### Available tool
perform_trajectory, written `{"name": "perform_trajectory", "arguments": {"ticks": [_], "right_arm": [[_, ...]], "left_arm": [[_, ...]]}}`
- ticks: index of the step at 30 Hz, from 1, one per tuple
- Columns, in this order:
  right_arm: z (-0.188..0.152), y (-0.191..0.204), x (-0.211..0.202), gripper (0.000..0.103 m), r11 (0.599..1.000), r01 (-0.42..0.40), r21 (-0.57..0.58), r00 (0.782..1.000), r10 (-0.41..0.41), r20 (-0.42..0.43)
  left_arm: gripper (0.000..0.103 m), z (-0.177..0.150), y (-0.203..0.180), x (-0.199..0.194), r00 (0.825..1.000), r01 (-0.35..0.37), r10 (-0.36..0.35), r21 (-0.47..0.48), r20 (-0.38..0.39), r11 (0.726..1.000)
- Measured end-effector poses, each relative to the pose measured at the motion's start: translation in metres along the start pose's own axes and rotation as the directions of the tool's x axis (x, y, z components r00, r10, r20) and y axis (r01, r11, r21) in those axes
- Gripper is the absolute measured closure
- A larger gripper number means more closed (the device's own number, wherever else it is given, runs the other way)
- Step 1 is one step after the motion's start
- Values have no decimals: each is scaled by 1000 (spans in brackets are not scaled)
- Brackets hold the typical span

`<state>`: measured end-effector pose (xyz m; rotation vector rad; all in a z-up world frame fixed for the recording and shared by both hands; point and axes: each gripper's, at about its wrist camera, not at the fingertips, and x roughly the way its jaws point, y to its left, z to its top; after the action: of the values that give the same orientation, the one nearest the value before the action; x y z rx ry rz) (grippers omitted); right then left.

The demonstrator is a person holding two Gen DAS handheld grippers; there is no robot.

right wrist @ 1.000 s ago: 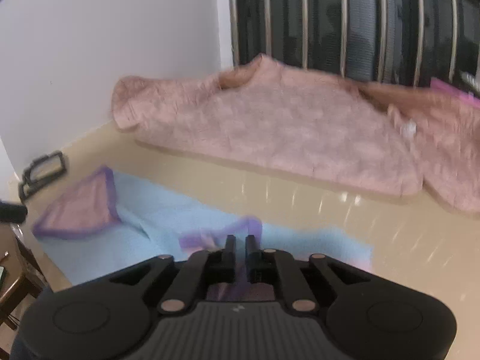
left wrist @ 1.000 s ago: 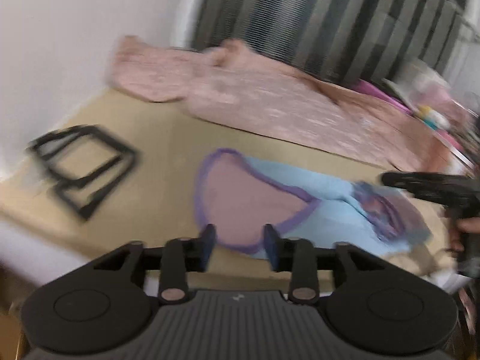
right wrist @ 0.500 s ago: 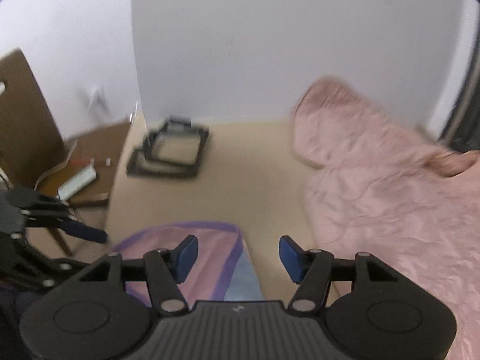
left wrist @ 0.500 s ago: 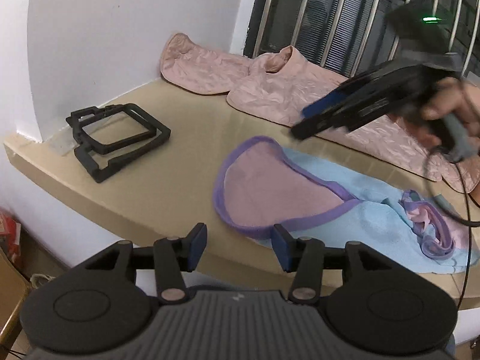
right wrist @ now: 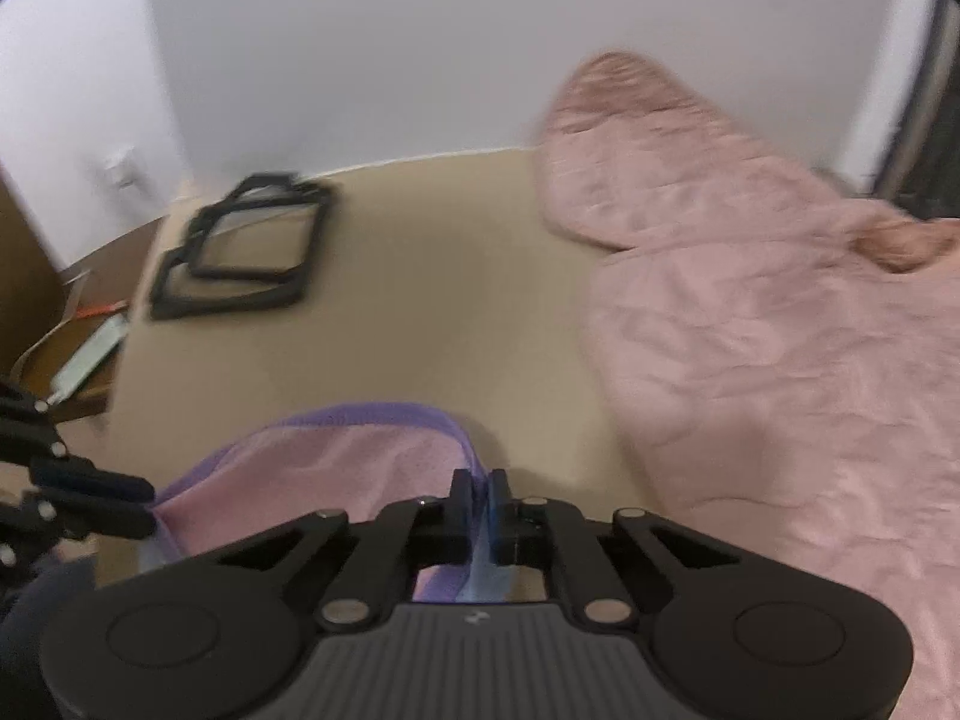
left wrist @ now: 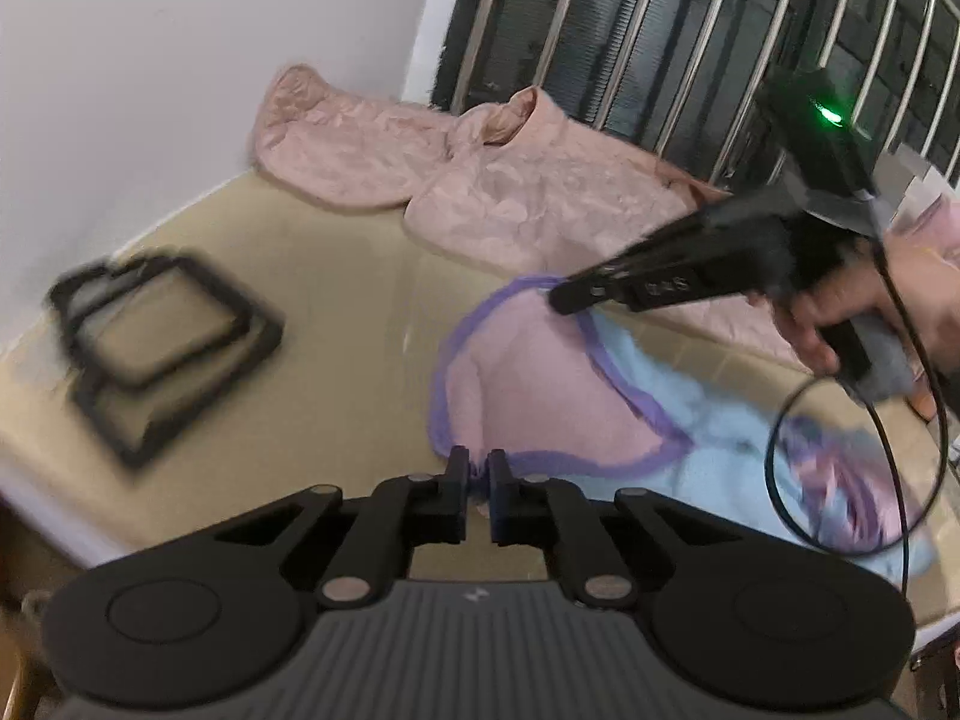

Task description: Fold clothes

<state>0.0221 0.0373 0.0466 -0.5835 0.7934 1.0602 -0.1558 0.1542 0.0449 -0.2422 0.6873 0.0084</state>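
pinching the purple trim of the pink-and-blue garment [left wrist: 528,384] lying on the beige surface [left wrist: 336,300]: left gripper [left wrist: 477,468] jaws are clenching its near edge, right gripper [right wrist: 478,489] jaws are clenching the far edge. pink quilted garment [right wrist: 750,330] is lying behind.

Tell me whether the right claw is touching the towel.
Touching. The right wrist view shows the right claw shut on the towel's purple edge, cloth pinched between its fingers.

Both tongs, left [left wrist: 477,471] and right [right wrist: 478,495], now pinching garment's purple hem [left wrist: 606,360]
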Motion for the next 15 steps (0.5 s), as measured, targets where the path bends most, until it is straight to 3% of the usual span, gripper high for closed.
{"name": "perform_trajectory", "arguments": {"ticks": [3, 6, 9, 15], "right_arm": [[4, -25, -15, 99, 985, 114, 130, 992, -121, 44], [2, -70, -36, 99, 922, 193, 336, 971, -229, 71], [-7, -112, -55, 99, 847, 235, 477, 949, -305, 74], [-34, -182, -87, 99, 728, 261, 634, 914, -397, 80]], "left_arm": [[98, 43, -7, 24, 1000, 31, -30, 89, -3, 996], [98, 87, -17, 51, 997, 79, -76, 171, -29, 982], [97, 132, -32, 85, 984, 169, -149, 234, -101, 958], [97, 201, -77, 152, 974, 207, -164, 323, -156, 923]]}}
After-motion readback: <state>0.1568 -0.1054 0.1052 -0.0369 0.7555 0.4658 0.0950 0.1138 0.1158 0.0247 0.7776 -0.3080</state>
